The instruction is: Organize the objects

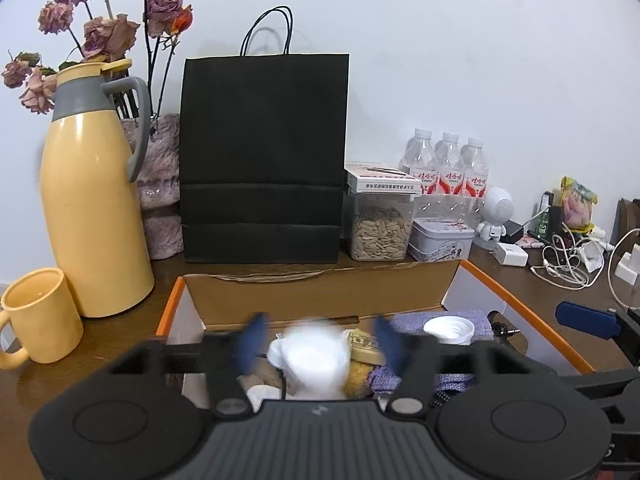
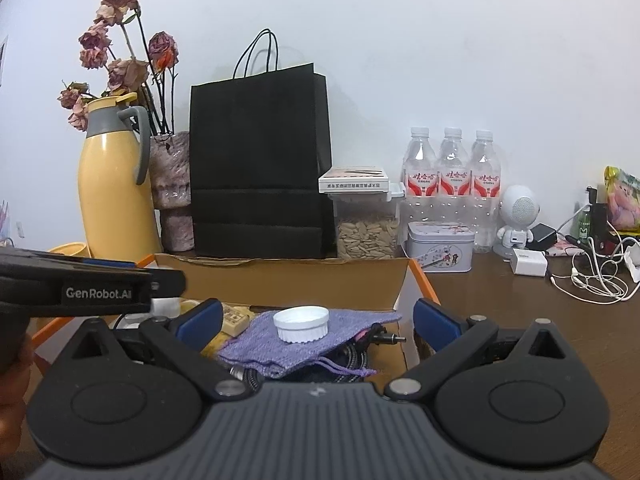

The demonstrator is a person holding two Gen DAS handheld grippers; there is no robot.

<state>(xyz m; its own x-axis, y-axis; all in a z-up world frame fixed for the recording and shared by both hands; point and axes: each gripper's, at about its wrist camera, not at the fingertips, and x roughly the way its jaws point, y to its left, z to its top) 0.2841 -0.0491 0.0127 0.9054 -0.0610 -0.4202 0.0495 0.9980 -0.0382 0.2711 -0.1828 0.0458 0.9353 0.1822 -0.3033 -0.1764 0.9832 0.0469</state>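
Note:
An open cardboard box with orange edges [image 1: 520, 304] [image 2: 416, 276] sits on the brown table and holds mixed items. My left gripper [image 1: 318, 342] hovers over the box with its blurred blue fingers spread on either side of a white bundled object [image 1: 310, 356], not clearly touching it. A white ribbed cap [image 2: 301, 323] [image 1: 449, 328] rests on a purple knitted pouch [image 2: 280, 344] inside the box. My right gripper [image 2: 318, 320] is open, its blue pads either side of the cap and pouch. A banknote-printed block [image 1: 365, 346] lies beside the white object.
Behind the box stand a black paper bag [image 1: 262, 160], a yellow thermos jug [image 1: 92, 200], a yellow mug [image 1: 40, 316], a vase of dried roses [image 1: 160, 184], a seed jar [image 1: 378, 228], a tin [image 1: 440, 238], water bottles [image 1: 448, 168], a small white robot figure [image 2: 518, 212], chargers and cables [image 1: 568, 256].

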